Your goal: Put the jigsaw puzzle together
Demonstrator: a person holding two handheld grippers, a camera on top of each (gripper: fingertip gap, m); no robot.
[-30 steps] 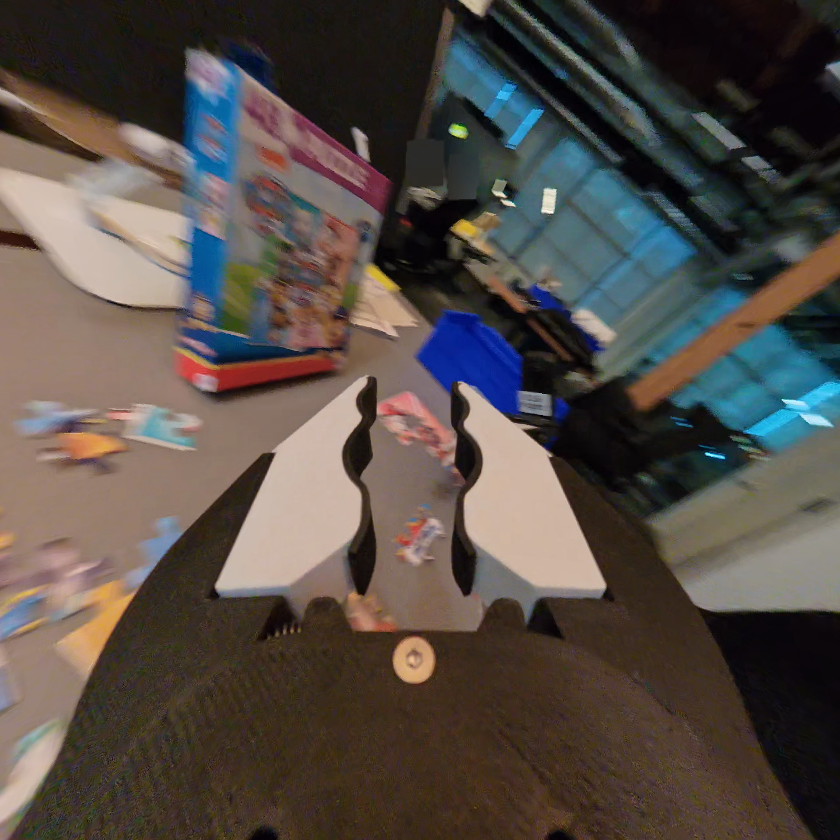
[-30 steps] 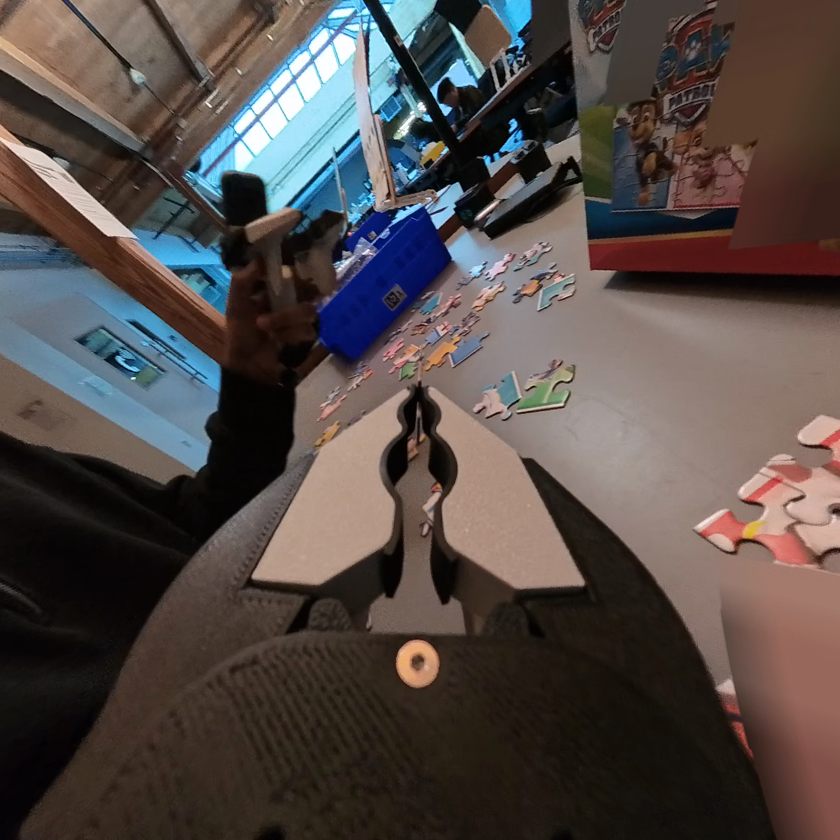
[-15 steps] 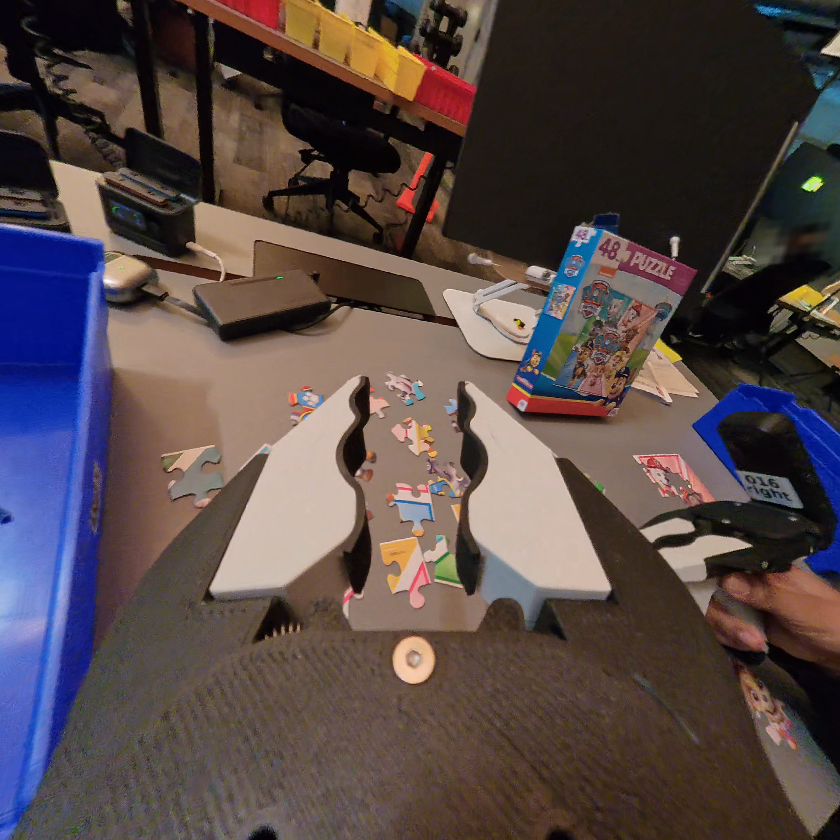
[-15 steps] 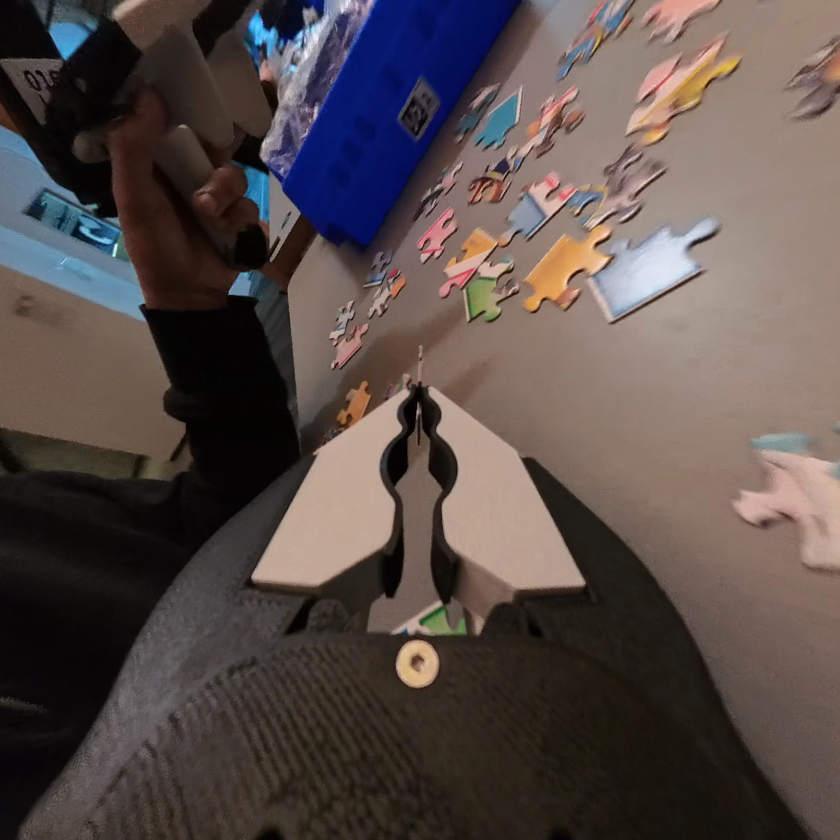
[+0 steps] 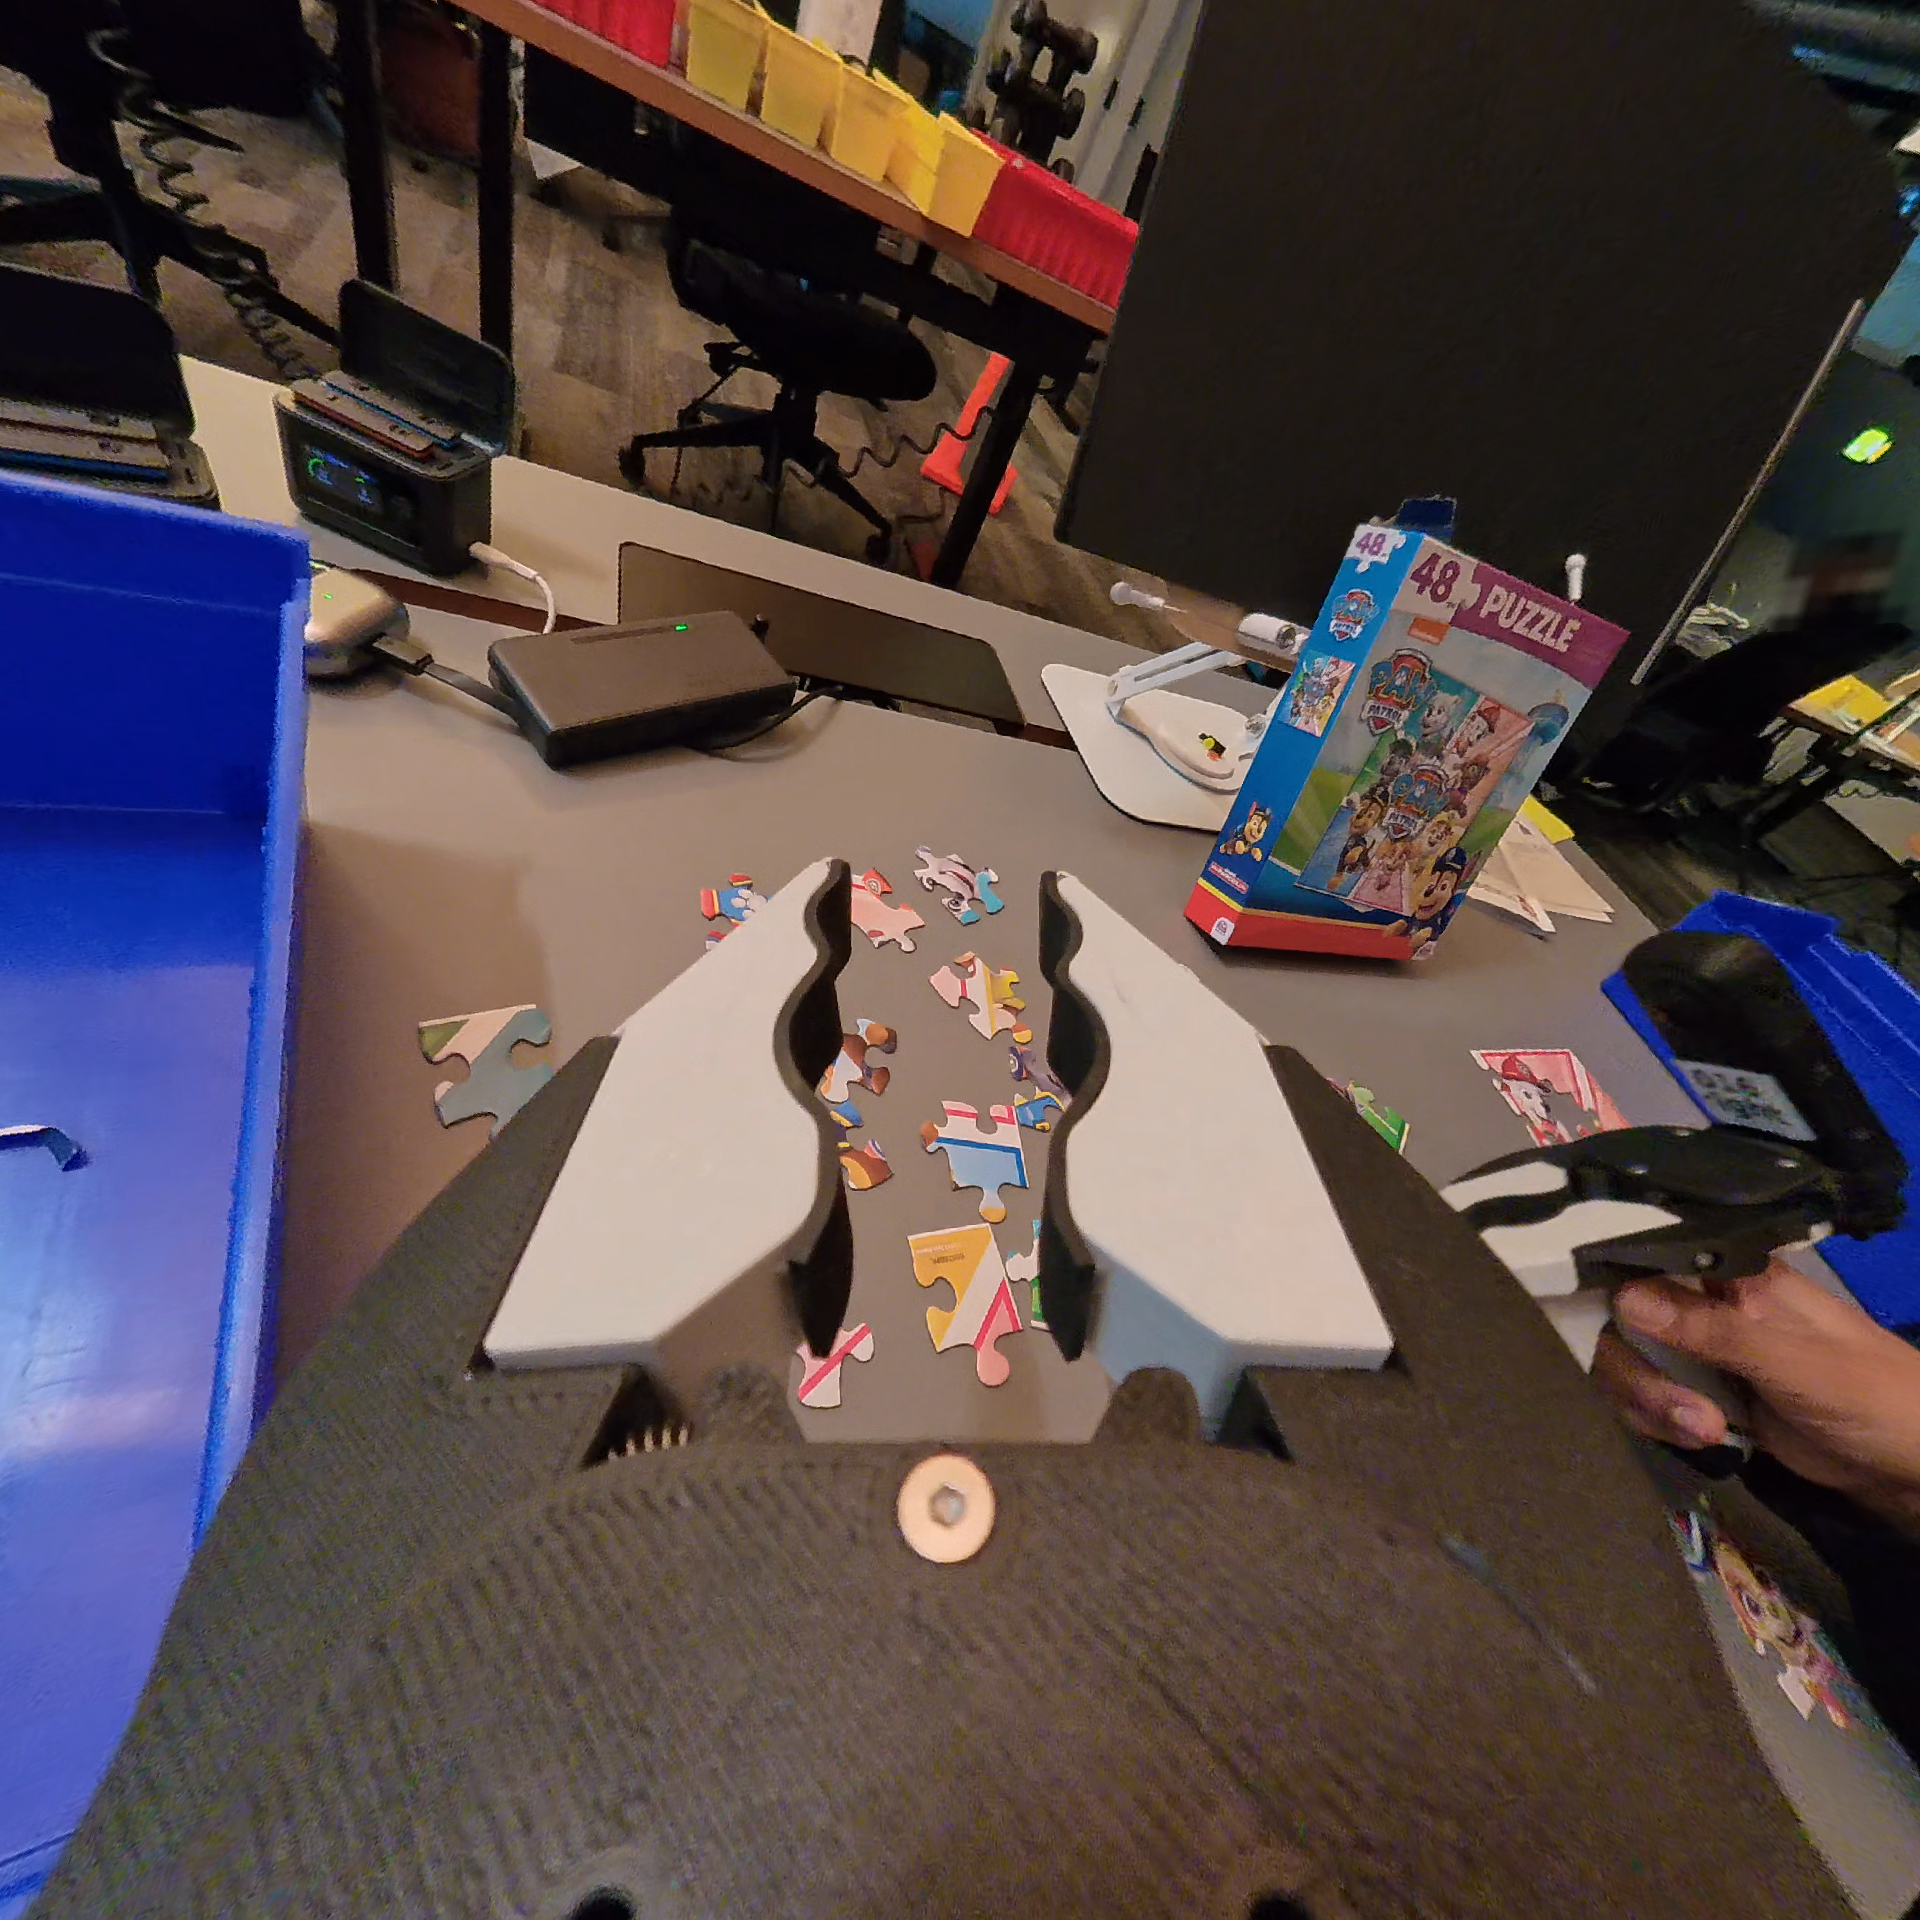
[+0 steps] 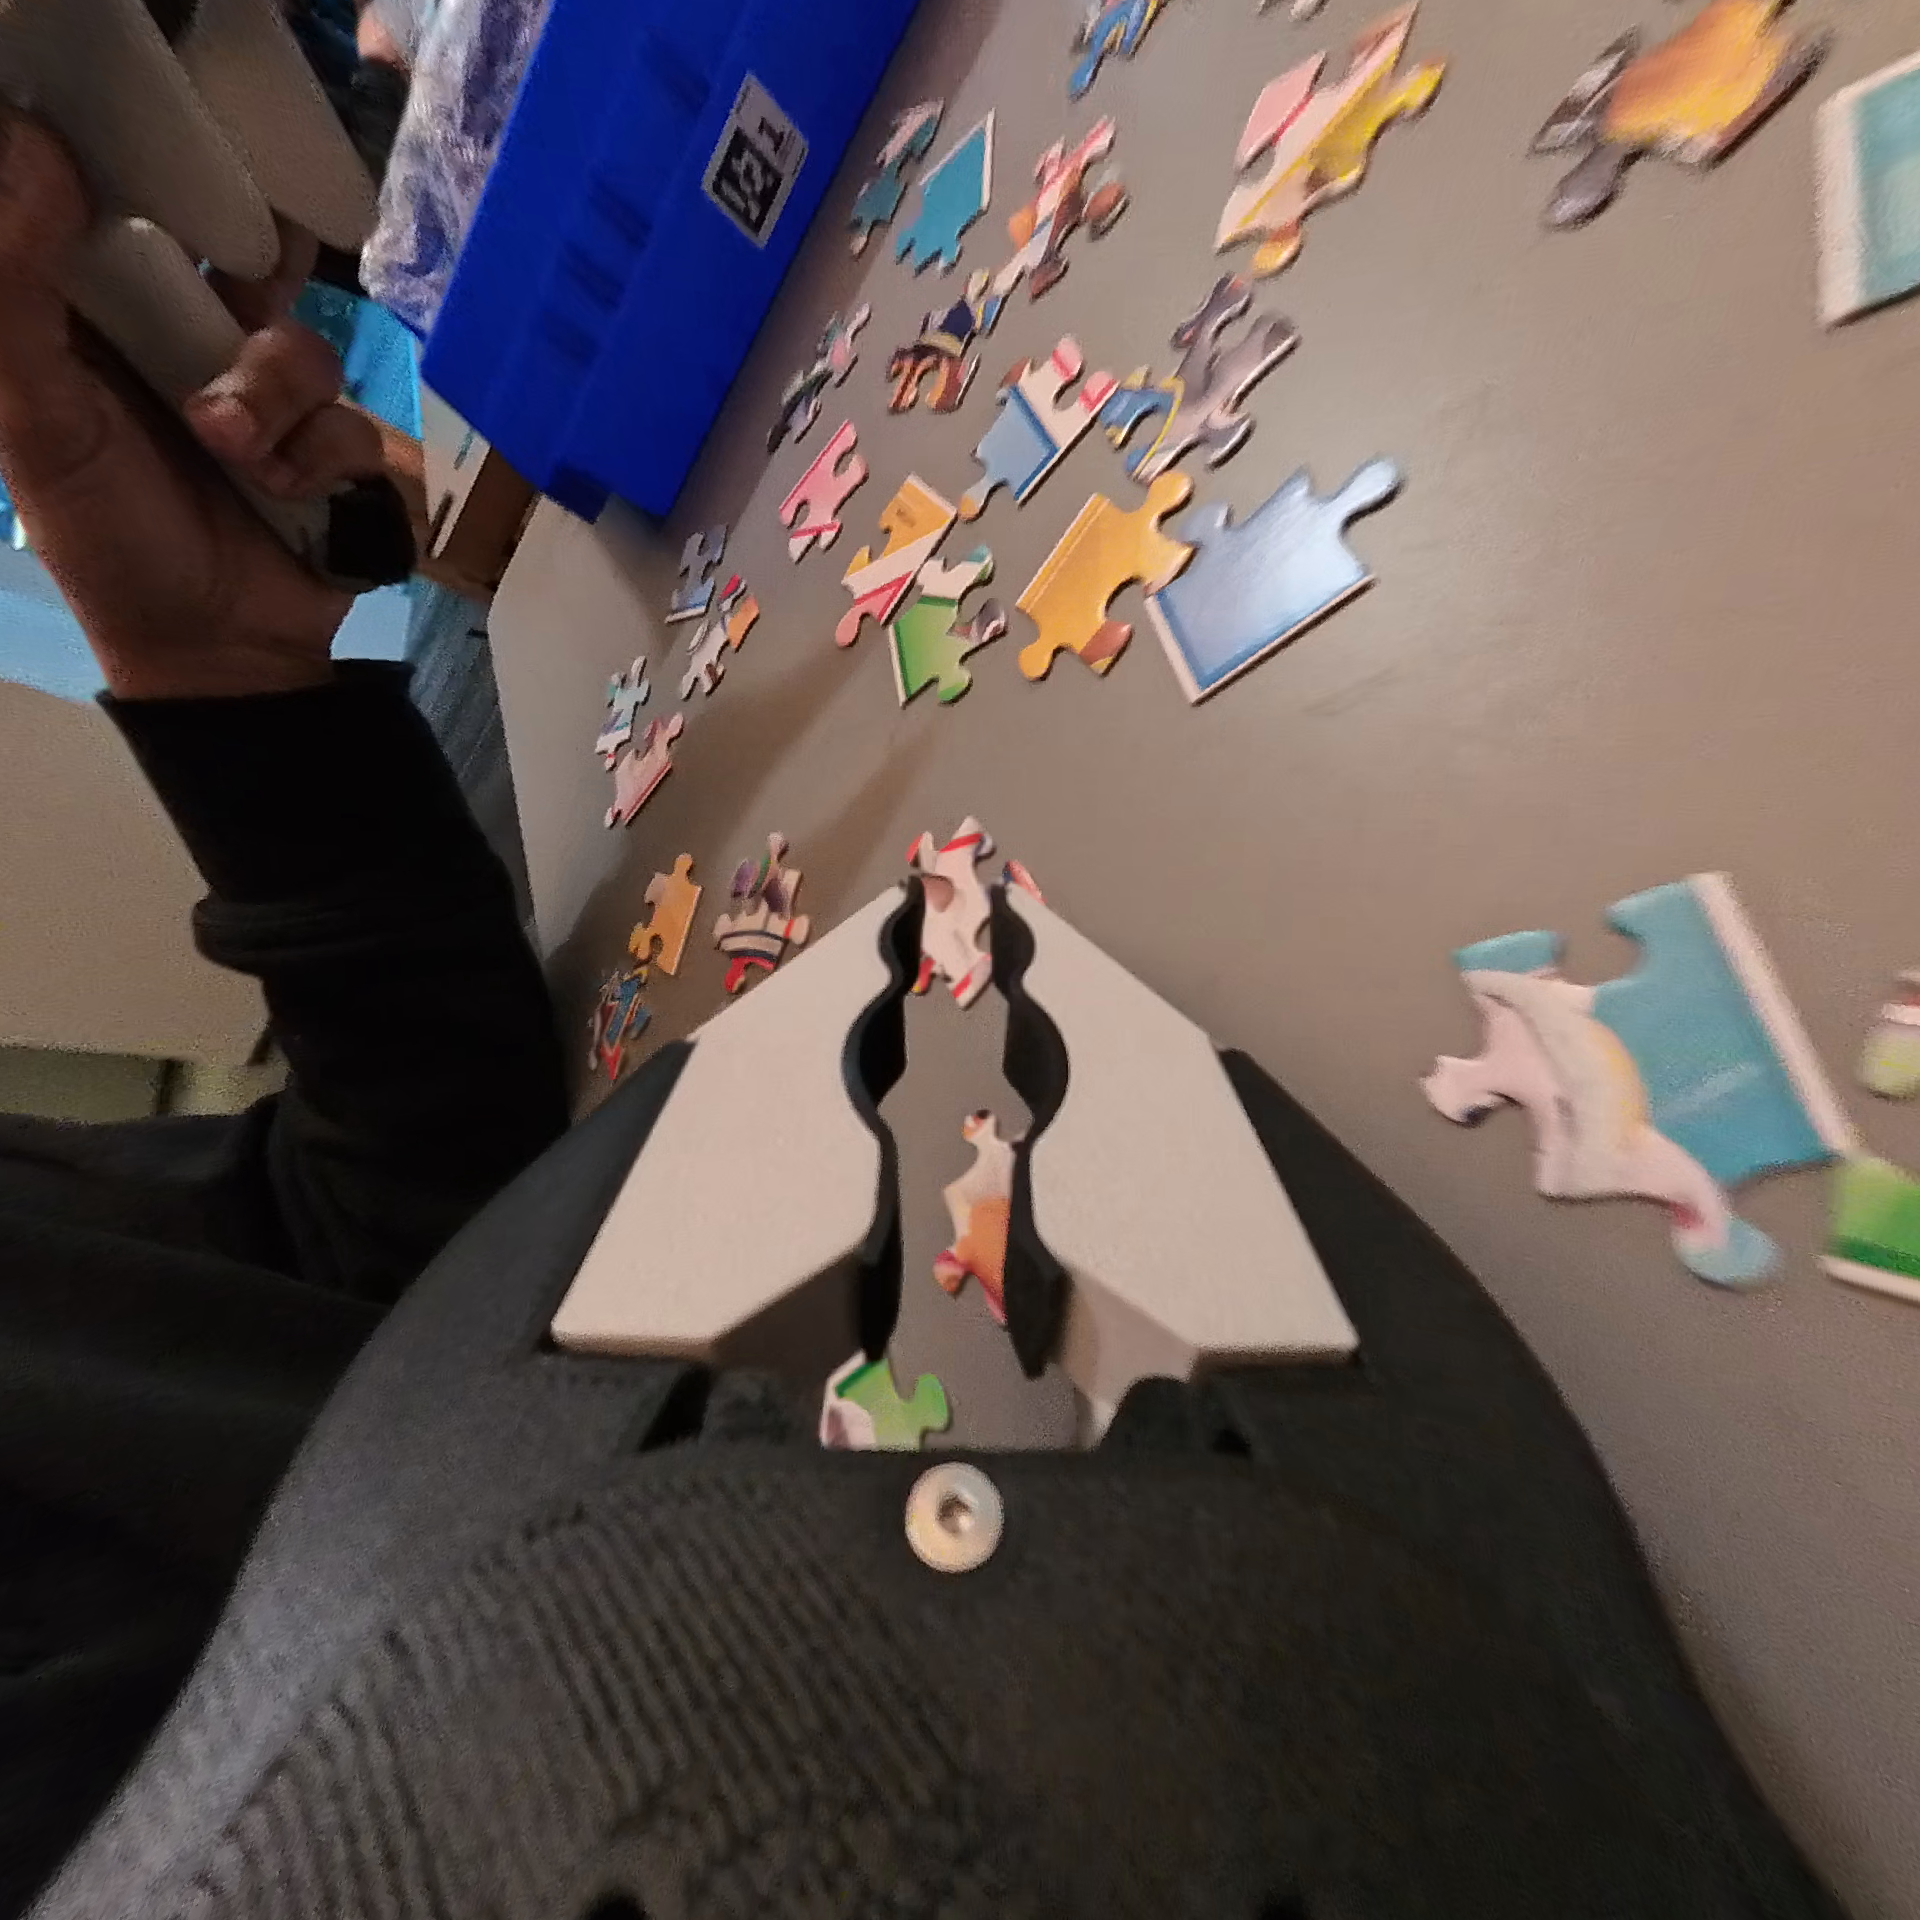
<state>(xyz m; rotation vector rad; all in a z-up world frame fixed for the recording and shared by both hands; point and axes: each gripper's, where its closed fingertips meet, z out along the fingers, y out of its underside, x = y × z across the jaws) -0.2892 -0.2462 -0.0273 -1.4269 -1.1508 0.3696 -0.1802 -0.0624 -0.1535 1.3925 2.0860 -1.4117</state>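
Observation:
My left gripper [image 5: 940, 878] is open and empty. It hovers over the grey table [image 5: 623, 831], and several loose puzzle pieces [image 5: 977, 1143] show on the table between its fingers. My right gripper [image 6: 954, 896] is open a little, low over the table. A white and red puzzle piece [image 6: 951, 930] lies face-up just under its tips, partly behind the right finger, and neither pad presses on it. The right gripper also shows at the right edge of the left wrist view [image 5: 1496, 1216], in a person's hand.
A colourful puzzle box [image 5: 1413, 758] stands upright at the far right. A blue bin [image 5: 135, 831] is on the left and another [image 5: 1849, 1039] on the right. A black power brick [image 5: 639, 681] and a white stand [image 5: 1153, 748] lie behind. Joined teal and white pieces [image 6: 1642, 1060] lie to the right. About 25 cm separates my left fingertips from my right. The left tips stand about 25 cm off the black power brick [image 5: 639, 681].
My right jaws have parted. The thin piece they pinched edge-on has left the grasp and now shows its face under the tips. My left gripper swung from the box to over the pieces.

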